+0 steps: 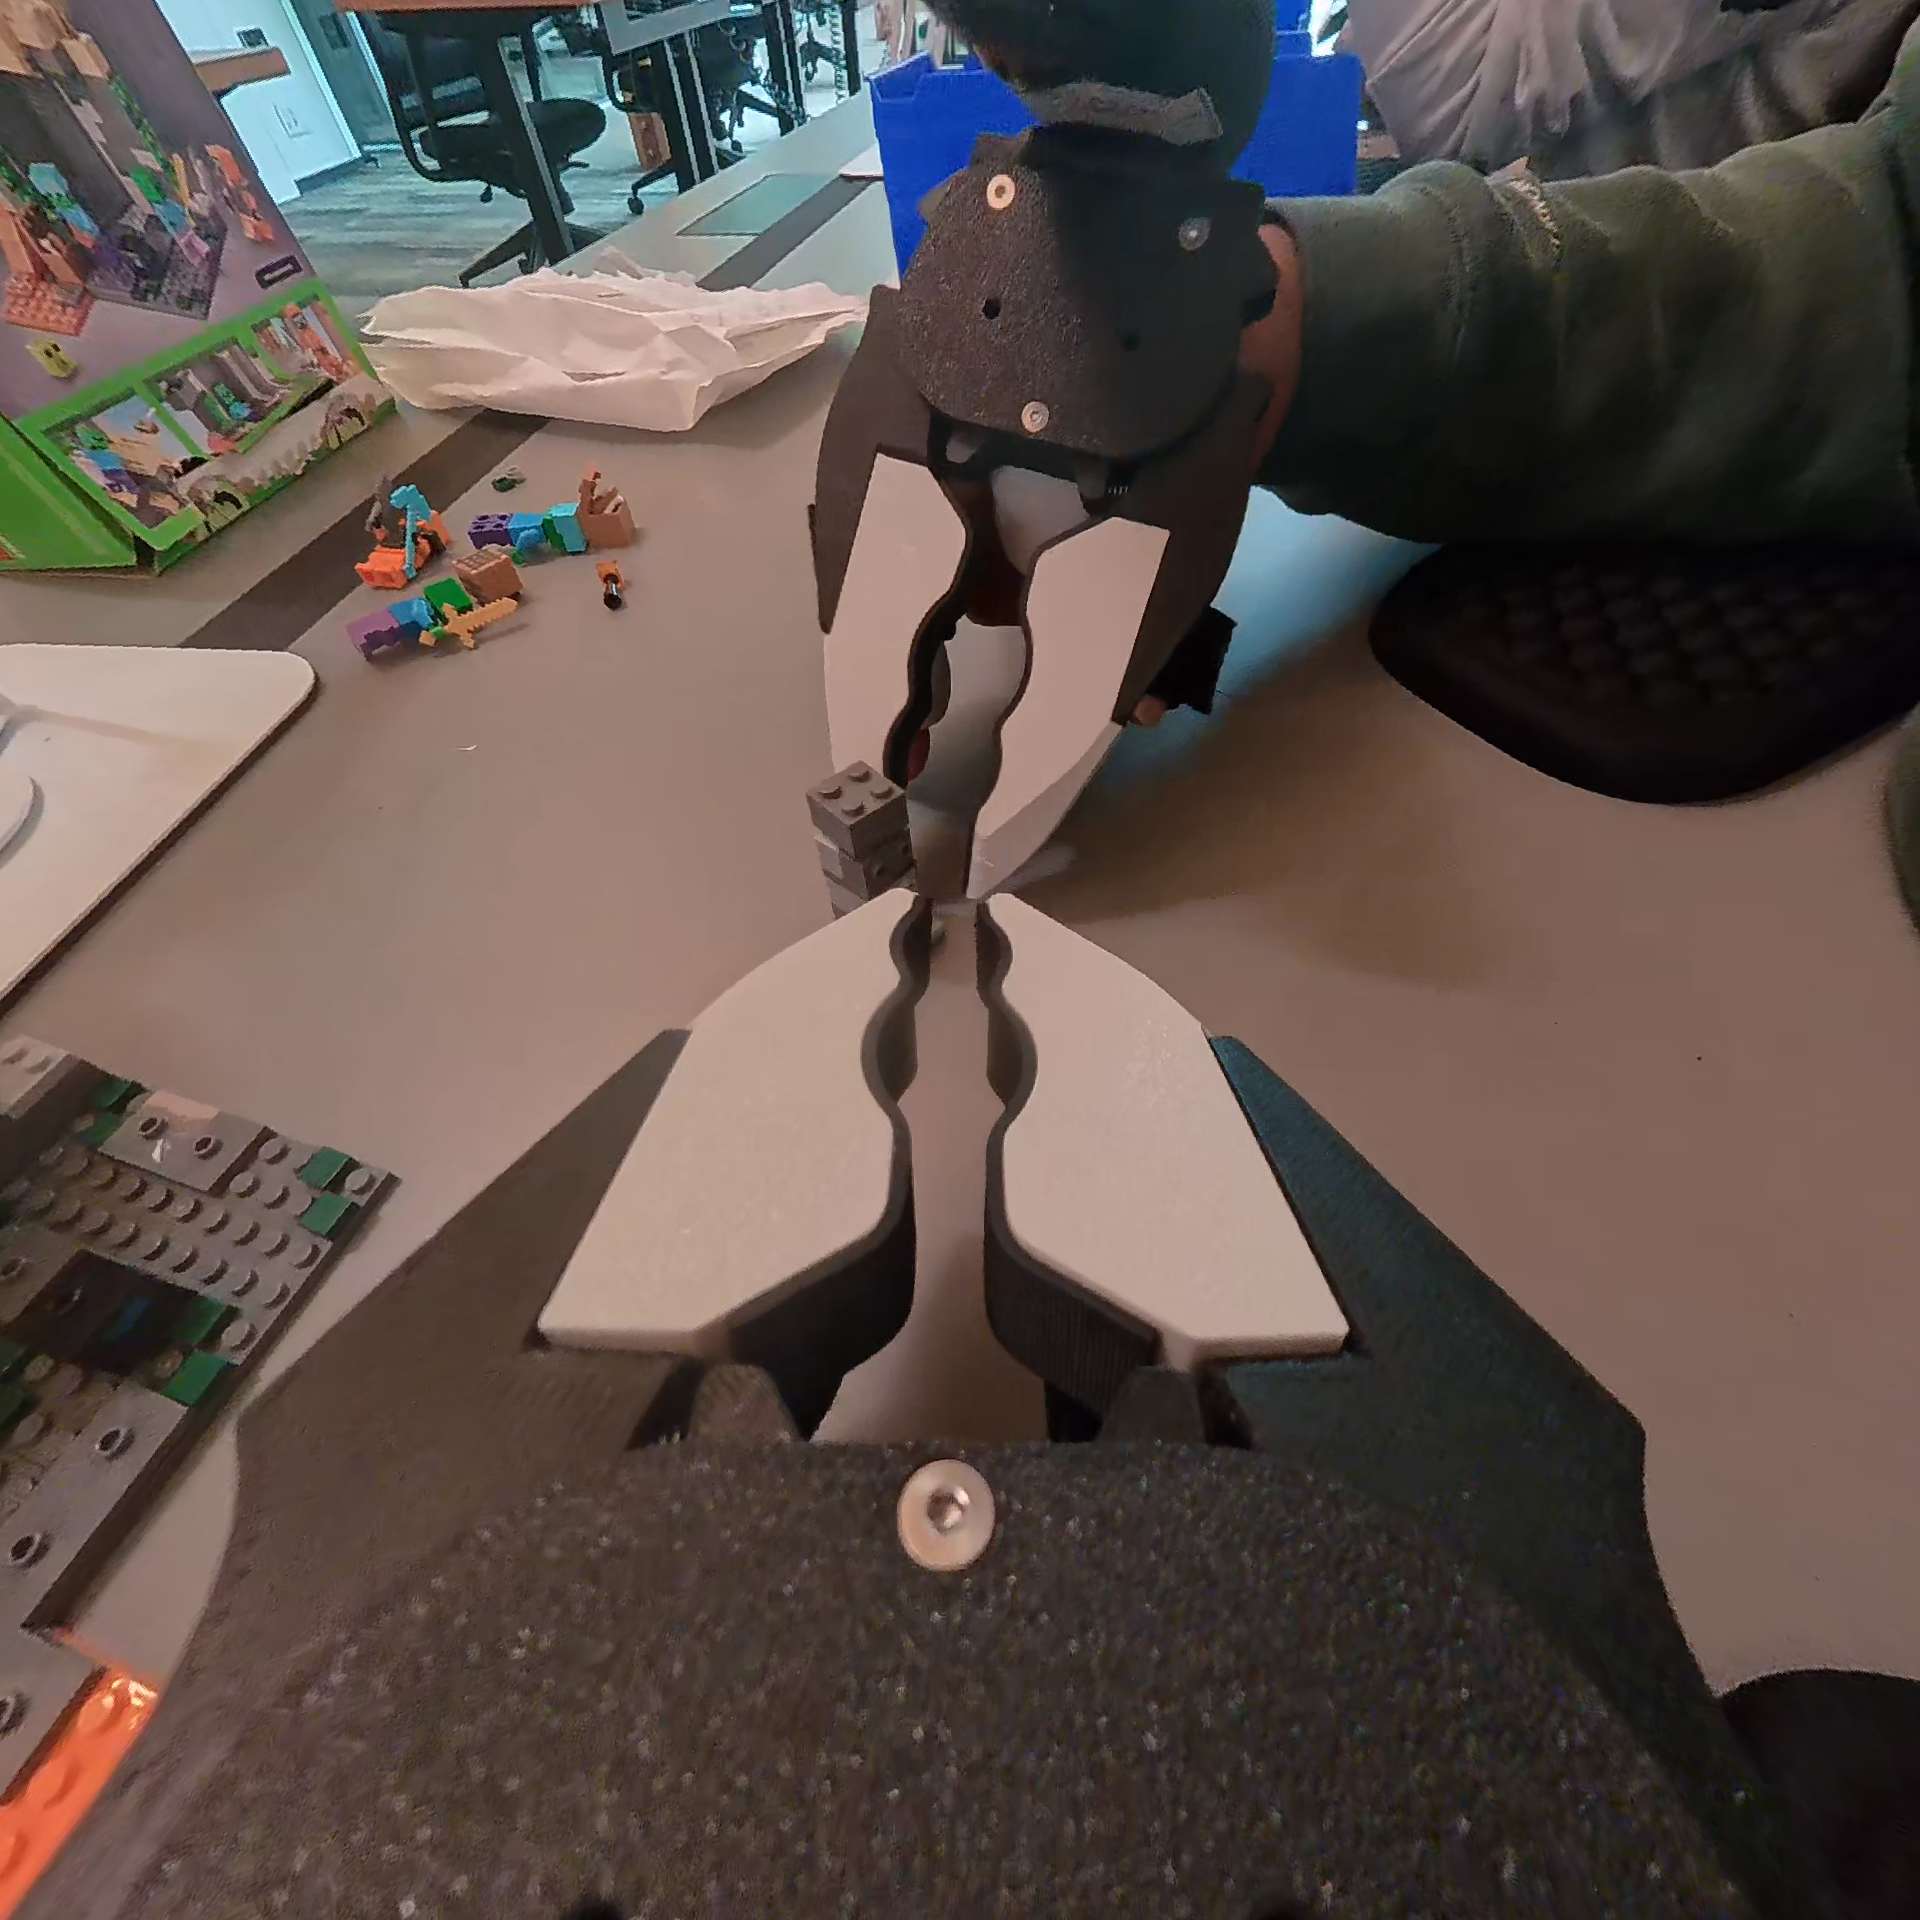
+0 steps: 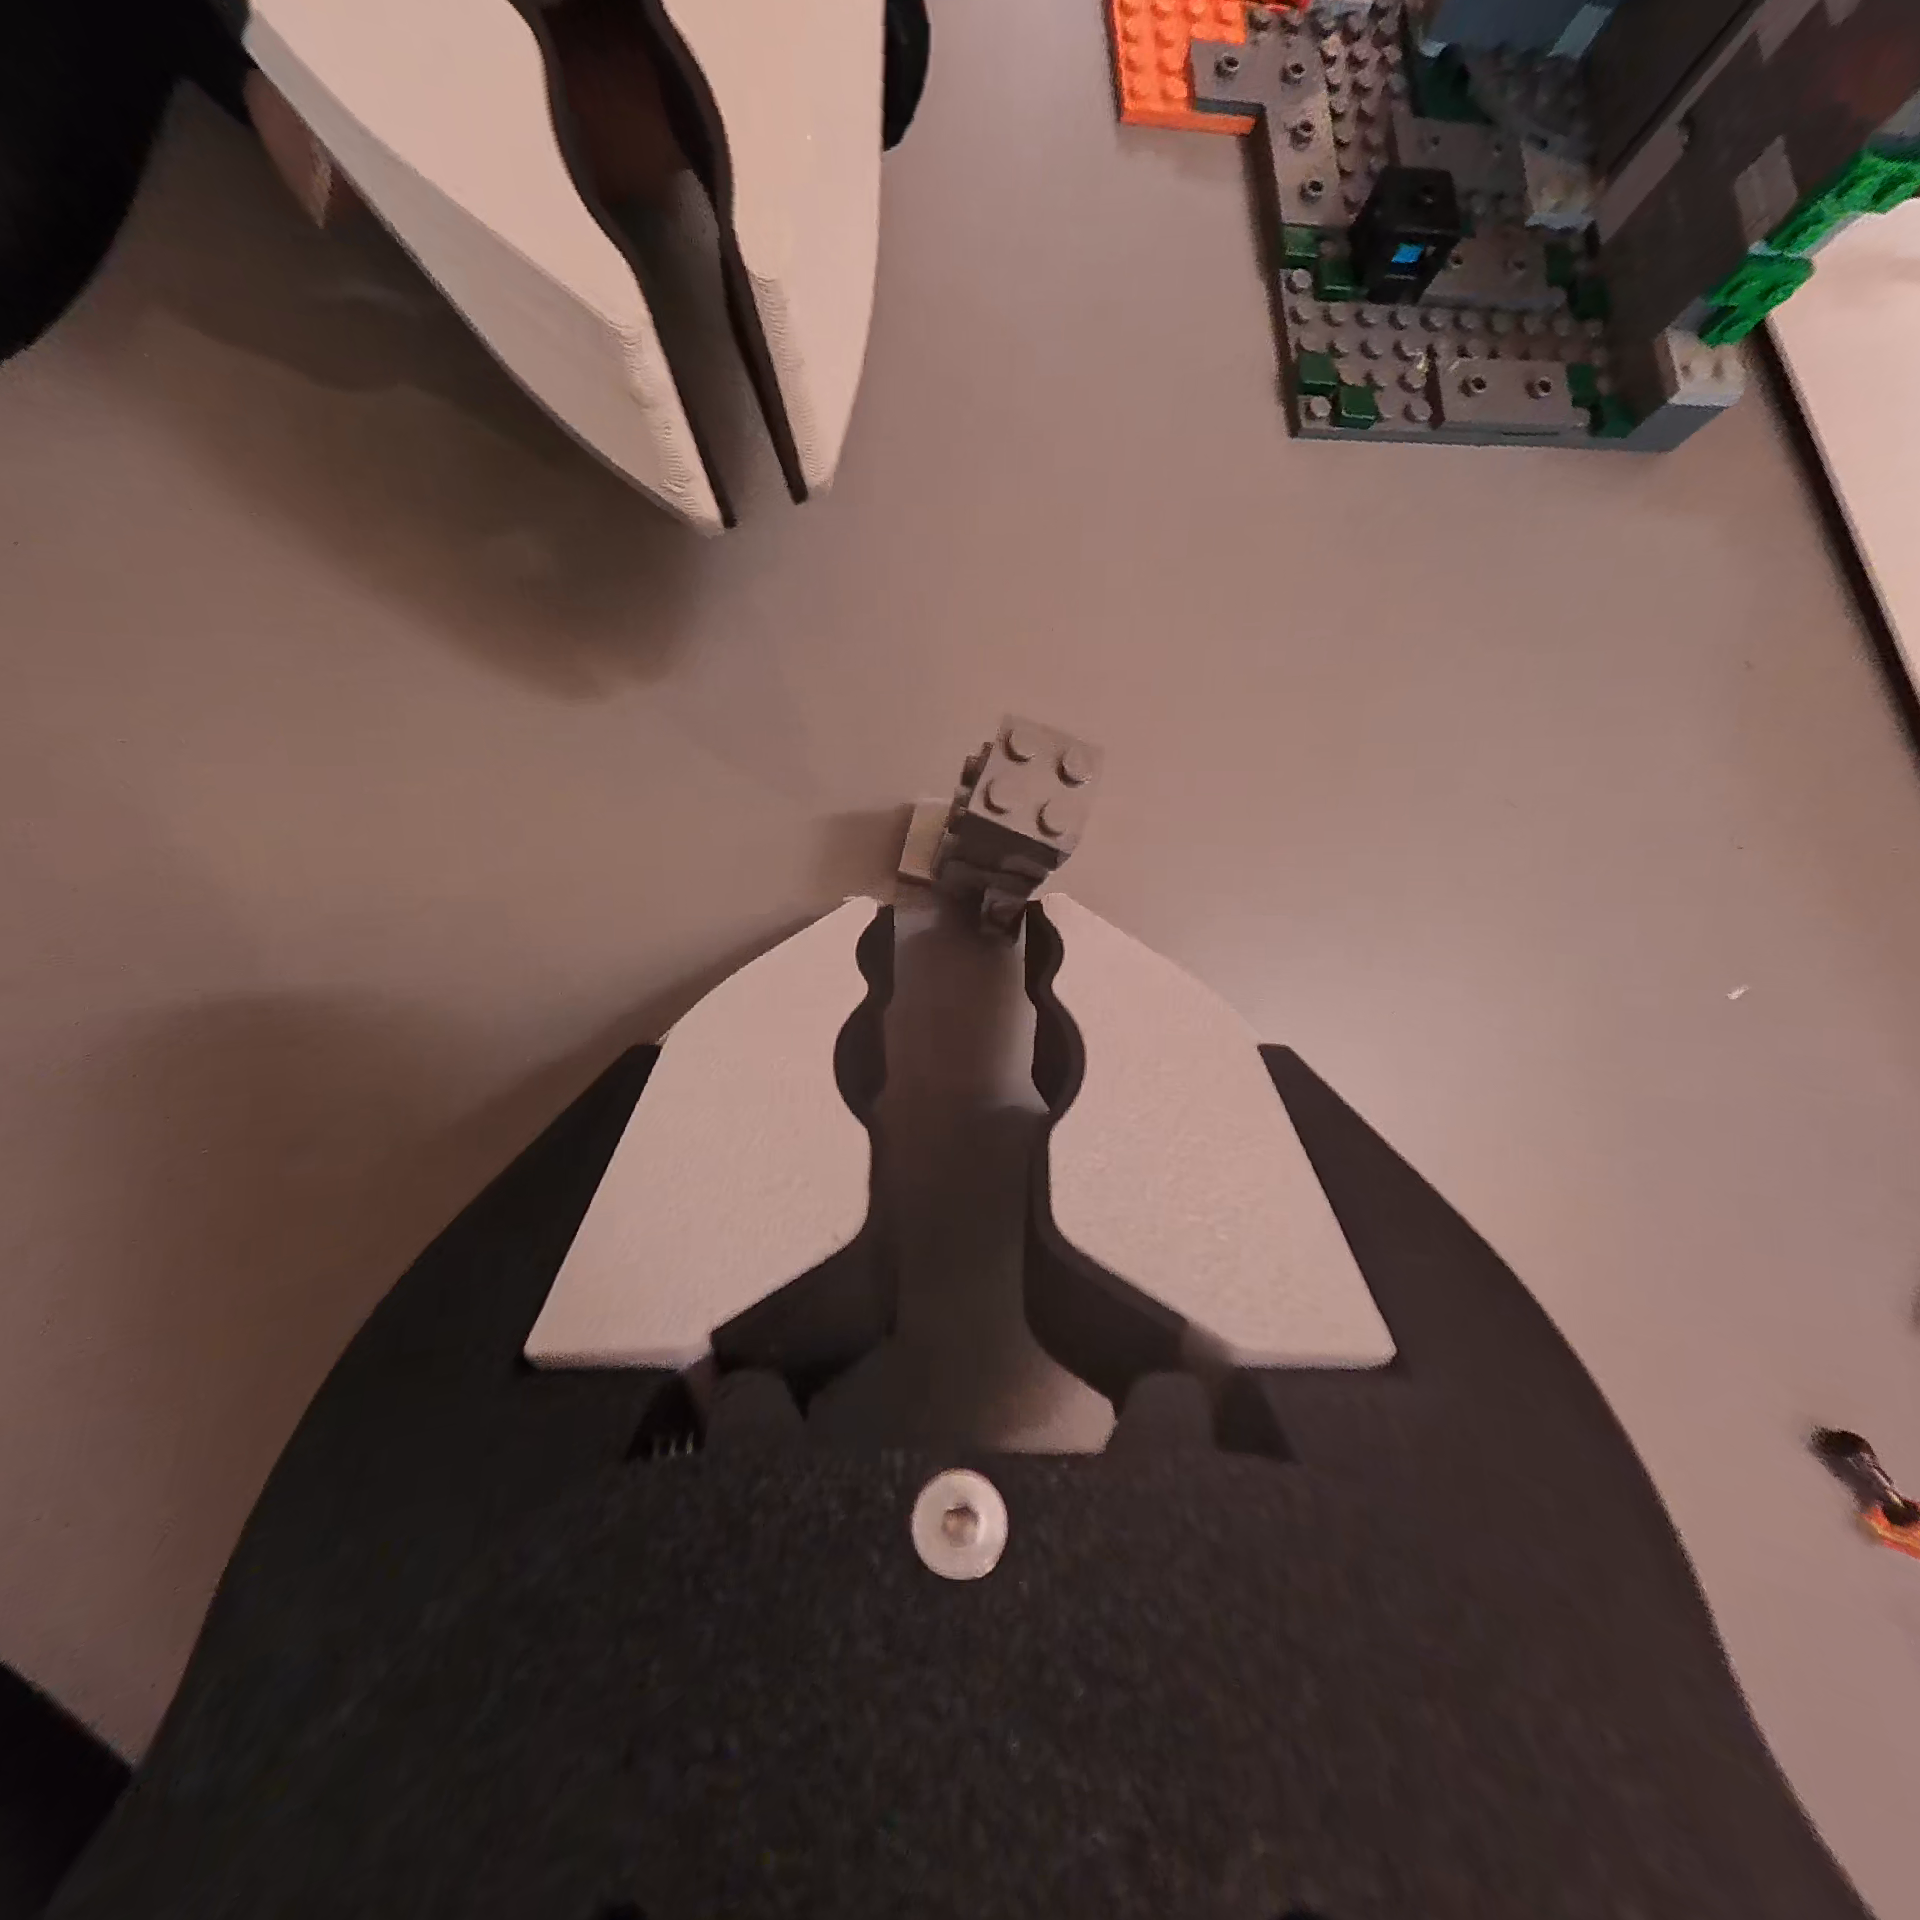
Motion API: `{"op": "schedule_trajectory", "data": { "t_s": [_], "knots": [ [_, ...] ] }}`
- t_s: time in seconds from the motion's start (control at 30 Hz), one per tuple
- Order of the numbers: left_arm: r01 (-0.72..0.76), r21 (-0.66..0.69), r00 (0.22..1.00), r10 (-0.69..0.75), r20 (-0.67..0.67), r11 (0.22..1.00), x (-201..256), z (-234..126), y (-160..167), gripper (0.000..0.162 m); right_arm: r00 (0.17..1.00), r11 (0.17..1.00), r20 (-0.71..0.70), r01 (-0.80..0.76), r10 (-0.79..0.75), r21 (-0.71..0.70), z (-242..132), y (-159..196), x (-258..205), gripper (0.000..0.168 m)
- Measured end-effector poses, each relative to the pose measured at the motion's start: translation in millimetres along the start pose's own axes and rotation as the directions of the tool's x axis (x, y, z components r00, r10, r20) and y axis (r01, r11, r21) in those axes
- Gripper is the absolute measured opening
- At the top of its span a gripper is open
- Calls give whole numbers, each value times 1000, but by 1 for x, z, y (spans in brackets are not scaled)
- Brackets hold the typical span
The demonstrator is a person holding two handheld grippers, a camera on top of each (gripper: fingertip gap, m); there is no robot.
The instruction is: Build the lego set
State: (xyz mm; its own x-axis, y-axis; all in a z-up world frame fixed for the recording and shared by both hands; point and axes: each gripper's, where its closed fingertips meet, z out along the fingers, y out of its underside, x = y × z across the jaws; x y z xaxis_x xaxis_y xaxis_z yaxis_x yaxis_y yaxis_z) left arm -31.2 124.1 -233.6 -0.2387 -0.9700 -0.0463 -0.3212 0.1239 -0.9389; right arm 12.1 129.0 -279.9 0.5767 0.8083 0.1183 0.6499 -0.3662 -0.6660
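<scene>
The right gripper (image 2: 956, 904) sits closest to the work: its fingers are parted by a narrow gap, and the small grey brick figure (image 2: 1023, 821) stands right at their tips, its lower part just by the right-hand fingertip (image 2: 1049, 909). Whether the fingers actually pinch it I cannot tell. The figure stands upright on the grey table (image 2: 1351, 779), its long axis vertical and studs on top, leaning slightly (a pale flat piece sits against its side).

In the left wrist view the left gripper (image 1: 948, 909) has its fingers drawn nearly together, with something pale at the tips that is too small to identify. The figure is just left of and beyond them.

Farther off are the partly built grey-and-green set (image 2: 1455, 343), loose coloured bricks (image 1: 488, 561), the set's box (image 1: 156, 312) and a blue bin (image 1: 914, 156), its contents hidden.
</scene>
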Motion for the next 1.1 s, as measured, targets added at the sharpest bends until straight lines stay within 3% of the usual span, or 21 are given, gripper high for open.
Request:
{"op": "schedule_trajectory", "data": {
  "t_s": [1.1],
  "knots": [
    [-21, -20, 1000, 21, 5, 1000, 1, 1, 2, 7, 996, 987, -25, -78, 82, 142, -11, -17, 12, 30]
  ]
}}
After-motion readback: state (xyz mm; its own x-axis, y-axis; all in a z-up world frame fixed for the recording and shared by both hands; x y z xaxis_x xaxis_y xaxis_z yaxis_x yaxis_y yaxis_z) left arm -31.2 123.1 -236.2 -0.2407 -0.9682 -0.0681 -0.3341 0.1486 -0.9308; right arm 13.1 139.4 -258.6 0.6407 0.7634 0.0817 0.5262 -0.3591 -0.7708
